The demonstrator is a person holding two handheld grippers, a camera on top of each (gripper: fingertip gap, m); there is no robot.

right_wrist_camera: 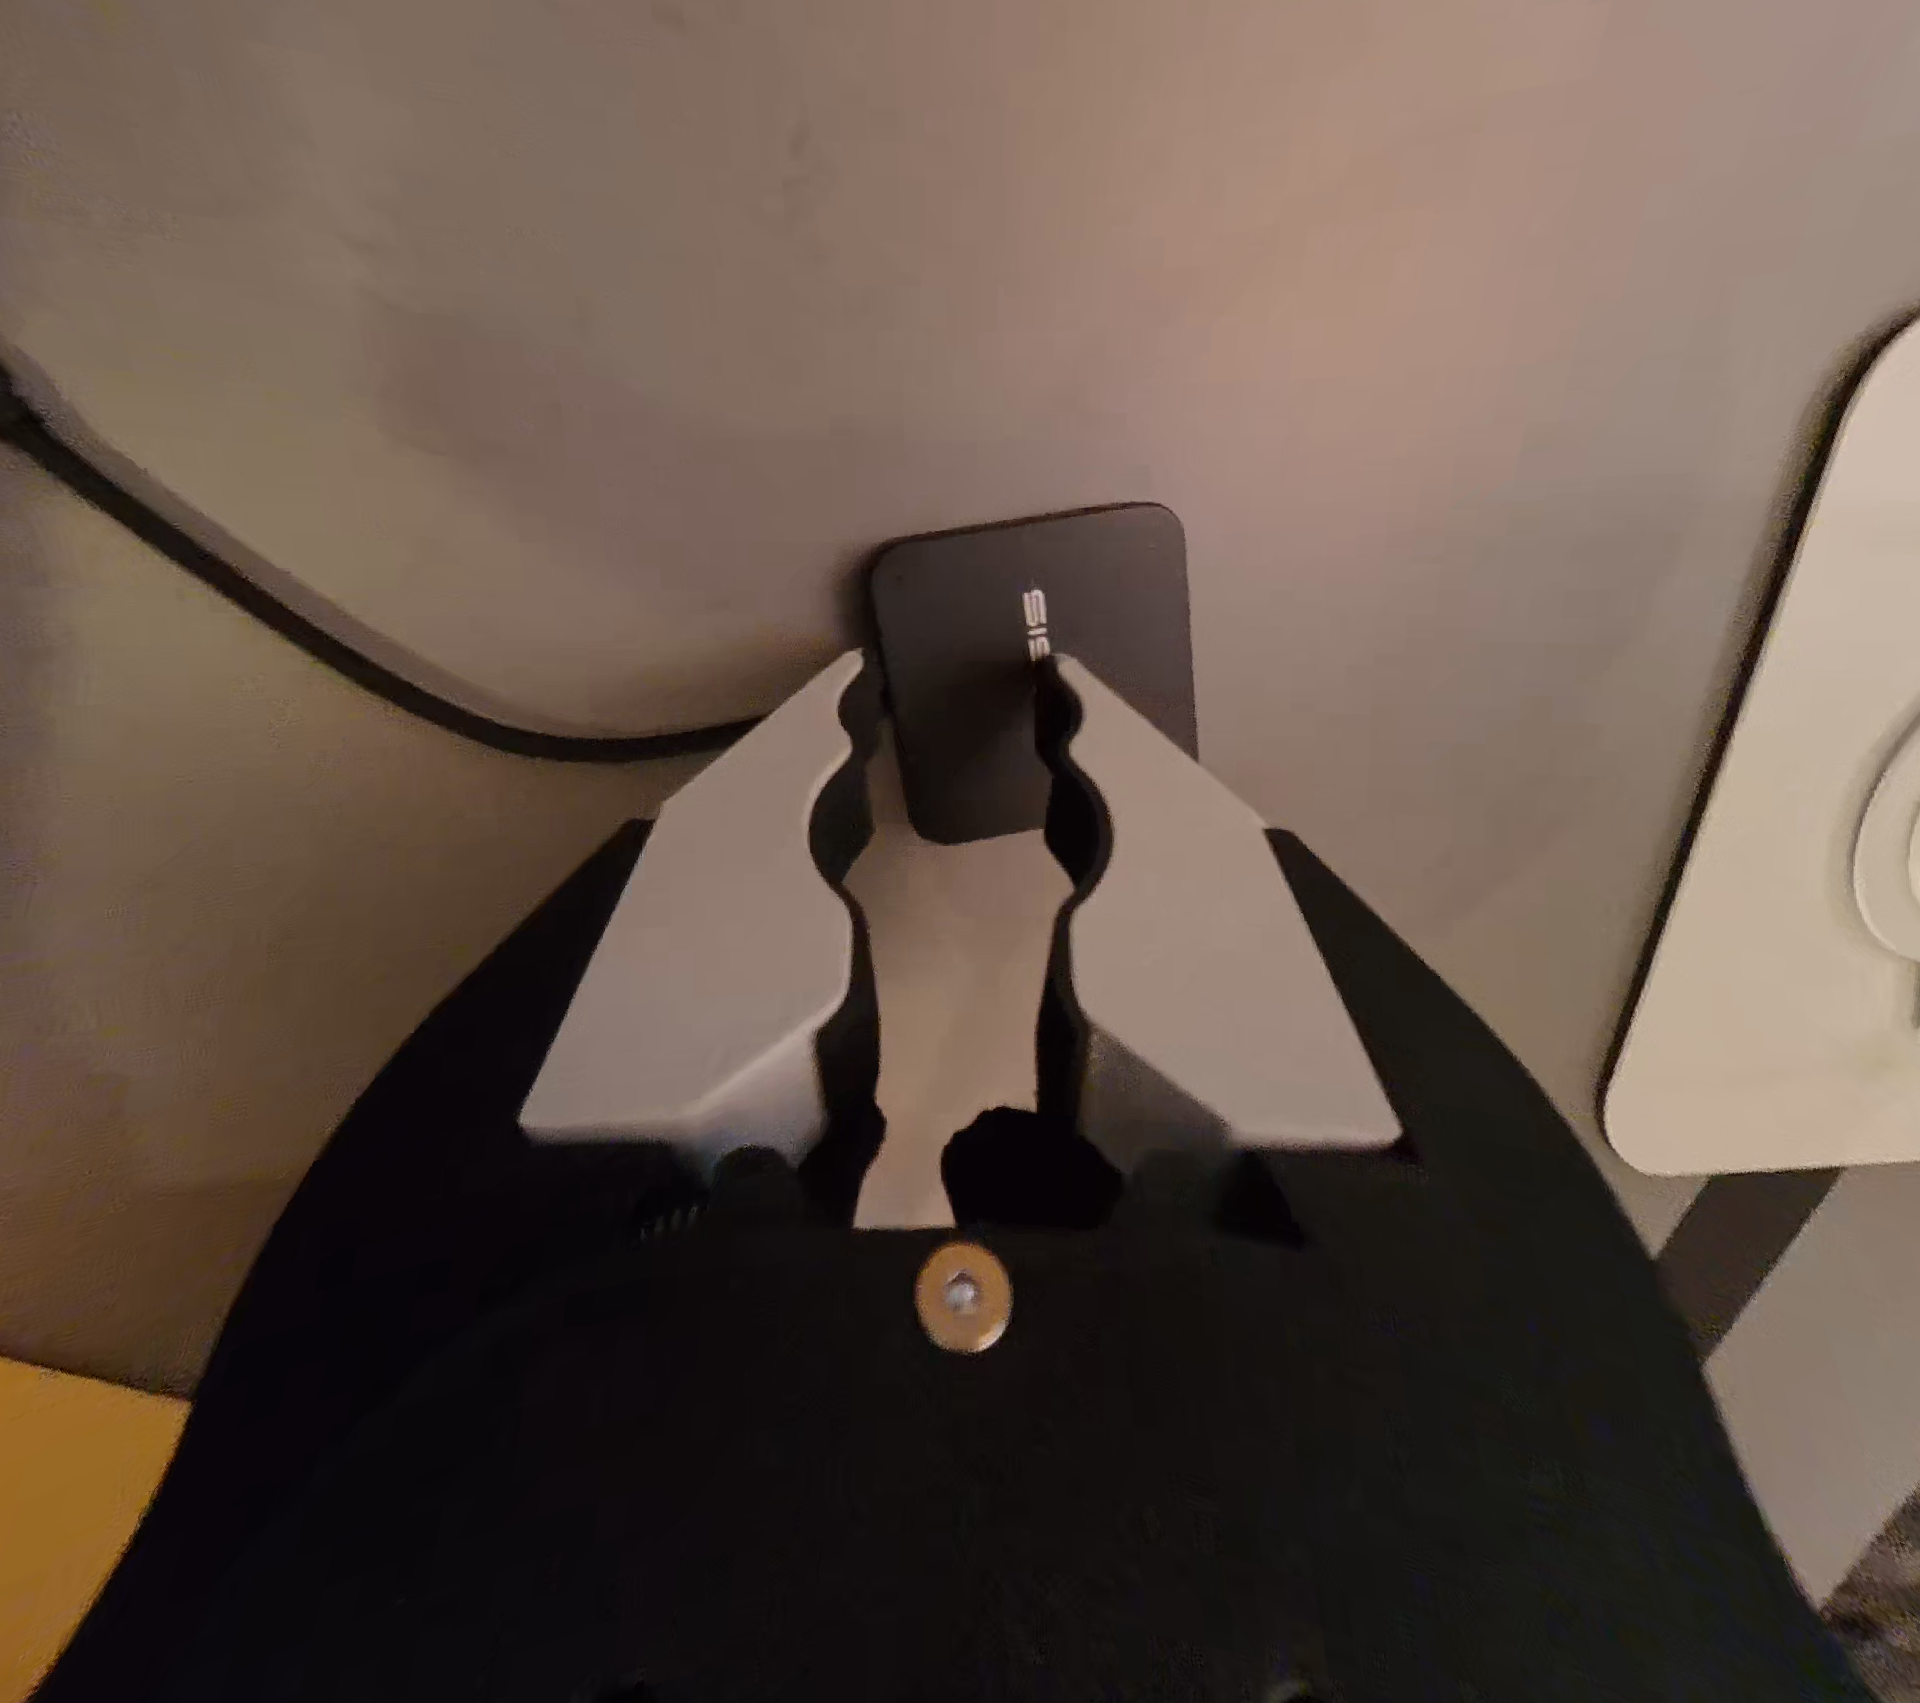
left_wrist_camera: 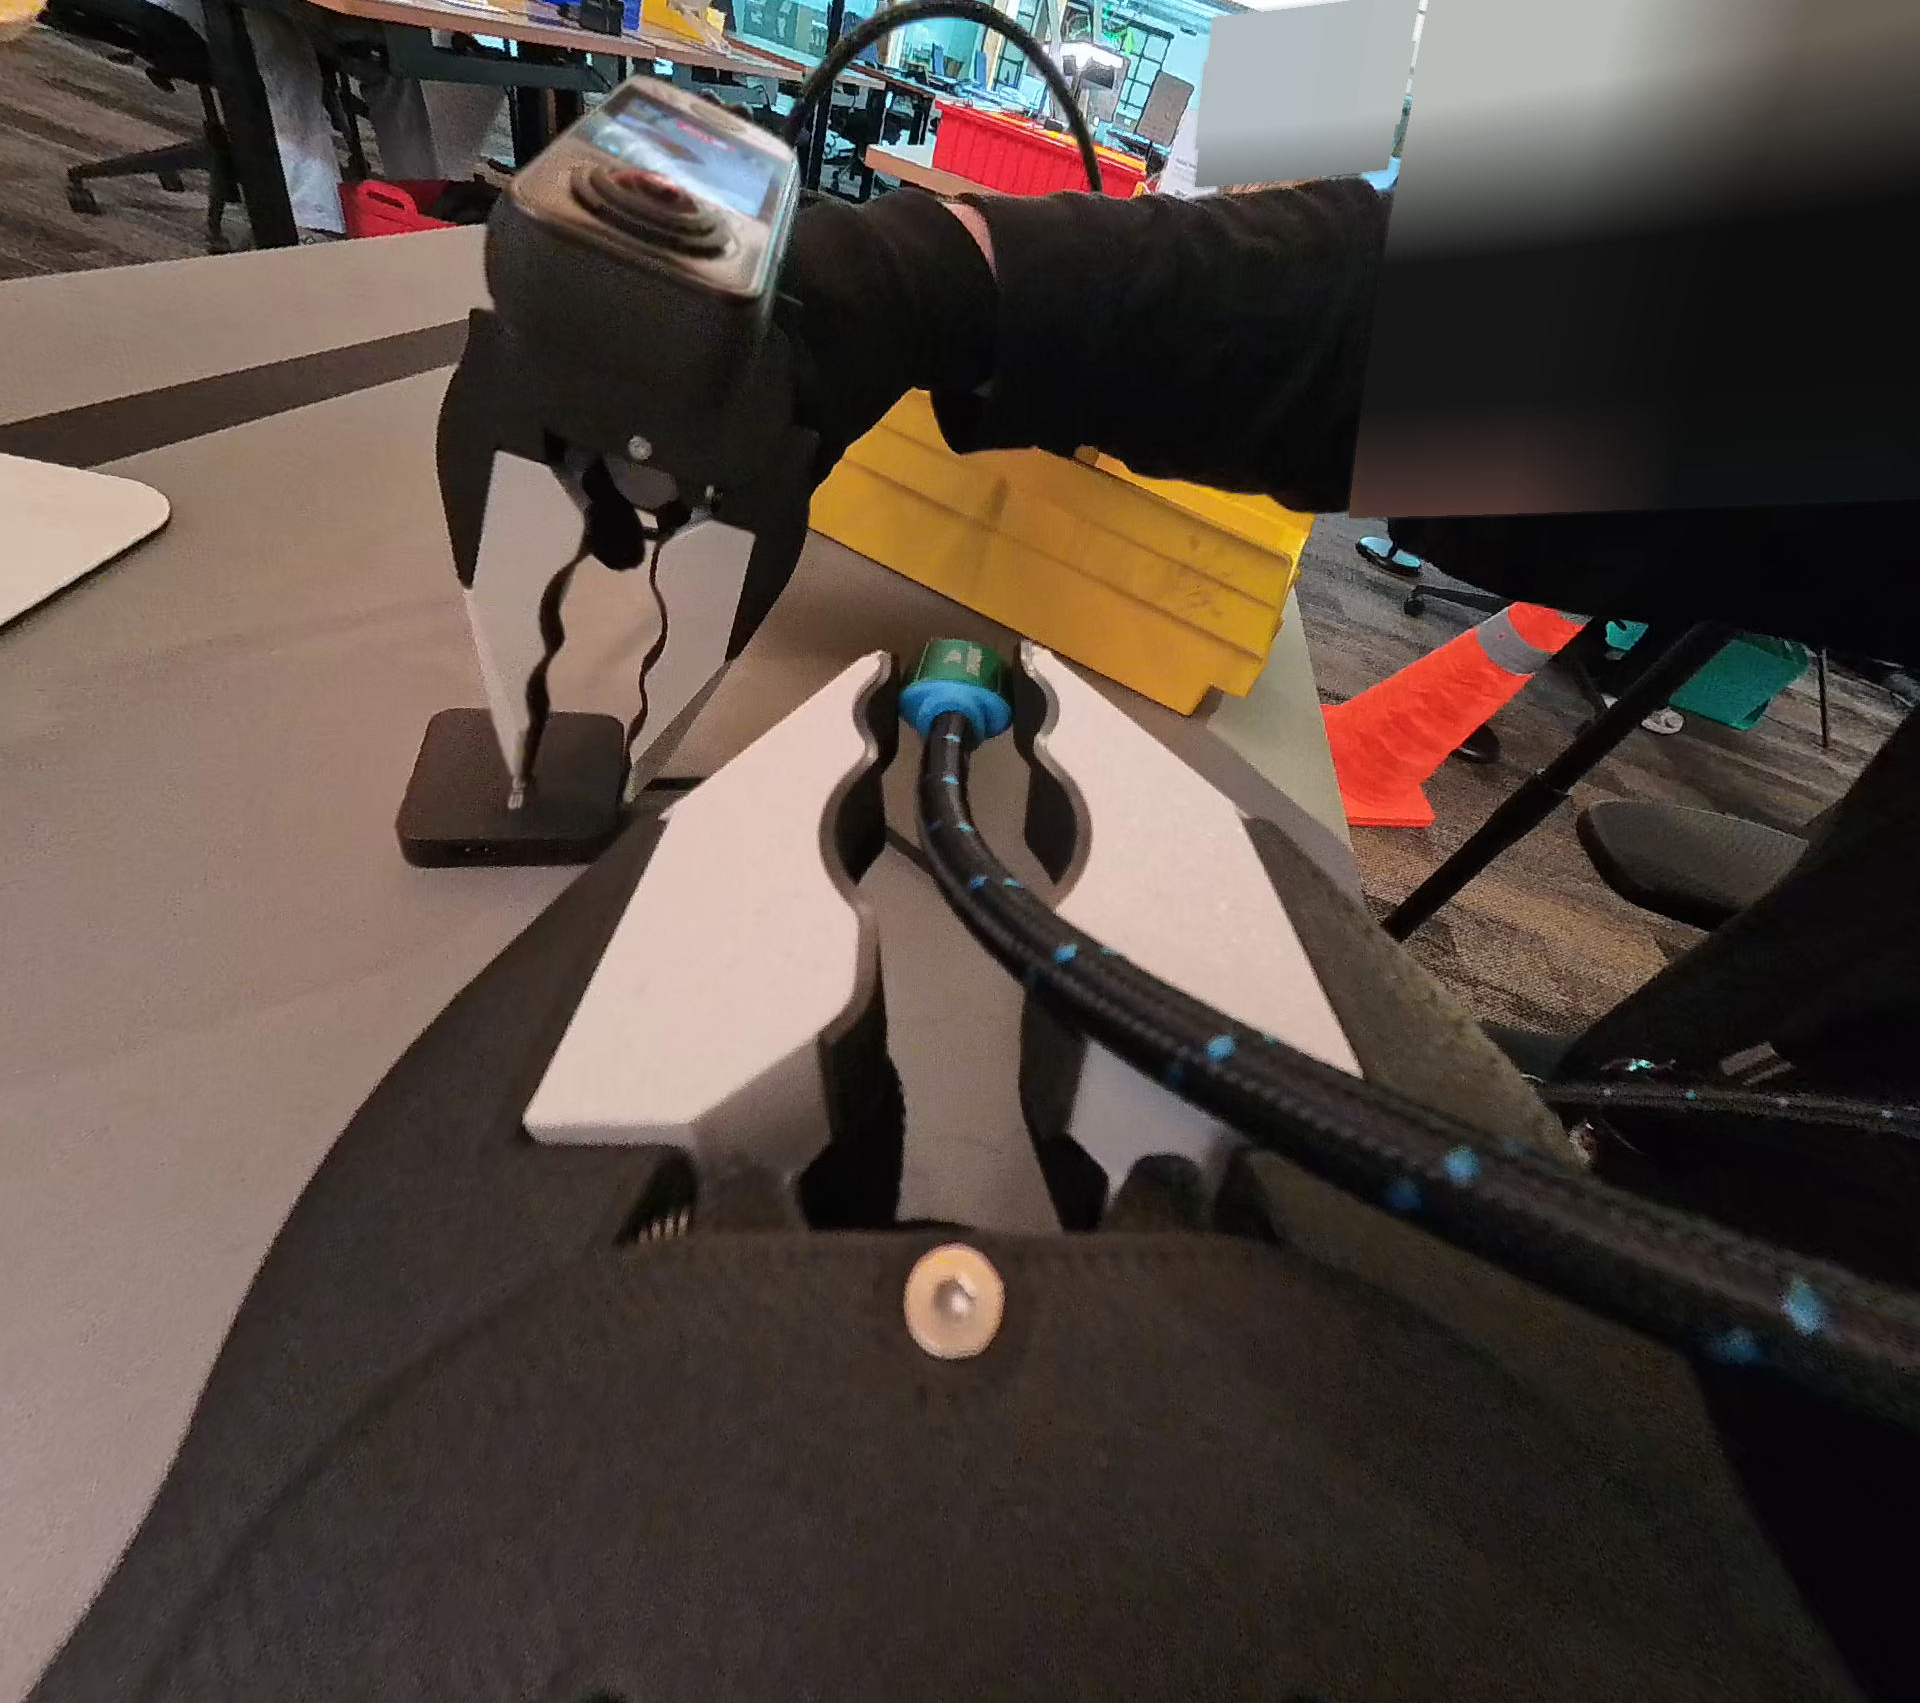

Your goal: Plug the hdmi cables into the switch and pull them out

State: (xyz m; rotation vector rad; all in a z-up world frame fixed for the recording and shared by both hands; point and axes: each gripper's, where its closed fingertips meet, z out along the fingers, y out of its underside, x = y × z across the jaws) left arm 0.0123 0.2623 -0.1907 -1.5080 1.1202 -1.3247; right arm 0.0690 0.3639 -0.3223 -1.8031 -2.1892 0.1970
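Note:
A small black switch box (left_wrist_camera: 499, 806) lies flat on the grey table (left_wrist_camera: 260, 666). My right gripper (left_wrist_camera: 577, 786) stands upright over it. Its jaws are apart: one fingertip rests on the box's top and the other sits at the box's edge. The right wrist view looks straight down on the switch (right_wrist_camera: 1101, 604) under my right gripper (right_wrist_camera: 961, 666). My left gripper (left_wrist_camera: 956, 666) is shut on the green-and-blue HDMI plug (left_wrist_camera: 951, 697), just right of the switch. The braided black cable (left_wrist_camera: 1143, 967) trails back over the right finger. I cannot see the plug's metal end.
A yellow bin (left_wrist_camera: 1049, 552) sits on the table right behind the plug. A white flat pad (left_wrist_camera: 62, 521) lies left of the switch; it also shows in the right wrist view (right_wrist_camera: 1766, 822). A black-sleeved arm (left_wrist_camera: 1143, 323) holds the right gripper. An orange cone (left_wrist_camera: 1444, 697) stands on the floor. The grippers' ends are close to 20 cm from one another.

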